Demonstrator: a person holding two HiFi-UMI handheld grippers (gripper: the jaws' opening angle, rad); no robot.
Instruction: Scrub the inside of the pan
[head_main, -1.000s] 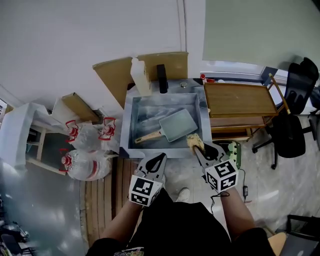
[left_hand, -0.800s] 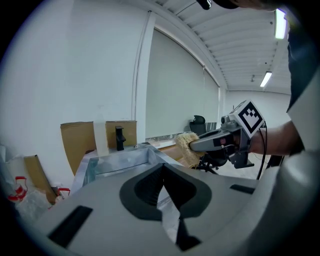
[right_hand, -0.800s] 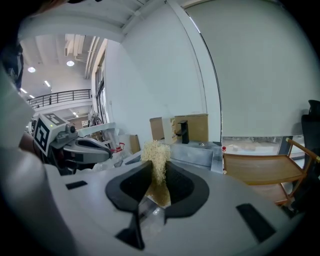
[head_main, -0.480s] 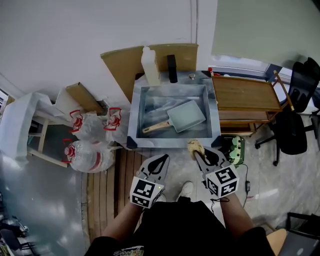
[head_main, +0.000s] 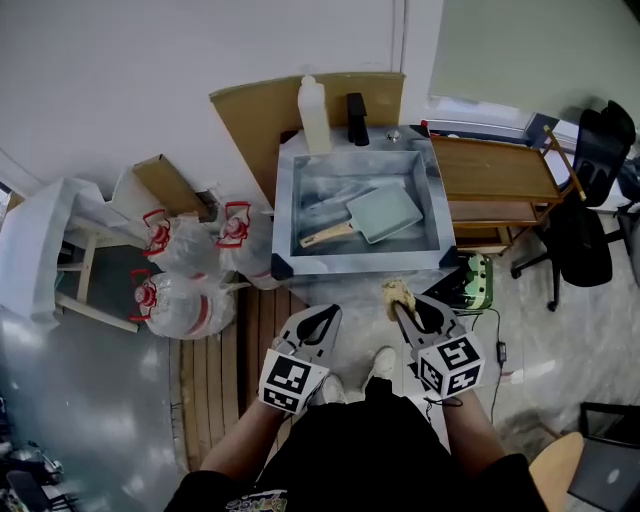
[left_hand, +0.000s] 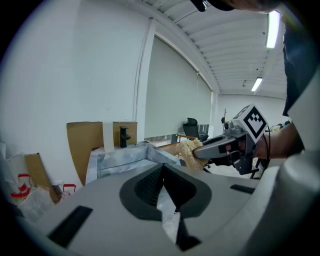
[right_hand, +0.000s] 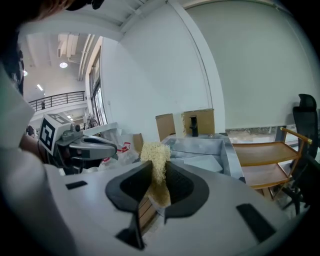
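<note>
A pale blue rectangular pan (head_main: 384, 212) with a wooden handle (head_main: 326, 236) lies tilted inside the metal sink (head_main: 283, 215). In the right gripper view the pan (right_hand: 204, 163) shows beyond the jaws. My right gripper (head_main: 401, 303) is shut on a yellowish loofah scrubber (head_main: 397, 292), held in front of the sink's near edge; the scrubber (right_hand: 156, 159) sticks up between the jaws. My left gripper (head_main: 318, 322) is shut with nothing in it, low and left of the right one. In the left gripper view the scrubber (left_hand: 189, 150) sits at the tip of the right gripper.
A white bottle (head_main: 314, 114) and a black faucet (head_main: 357, 118) stand at the sink's back rim, cardboard (head_main: 258, 120) behind. Water jugs (head_main: 180, 280) crowd the left. A wooden cart (head_main: 496, 180) stands right of the sink, with a black office chair (head_main: 584, 220) beyond. Slatted wooden decking (head_main: 222, 370) lies underfoot.
The sink and pan have drifted farther up and away in the head view. Both grippers have pulled back from the sink, the right one still holding the scrubber.
</note>
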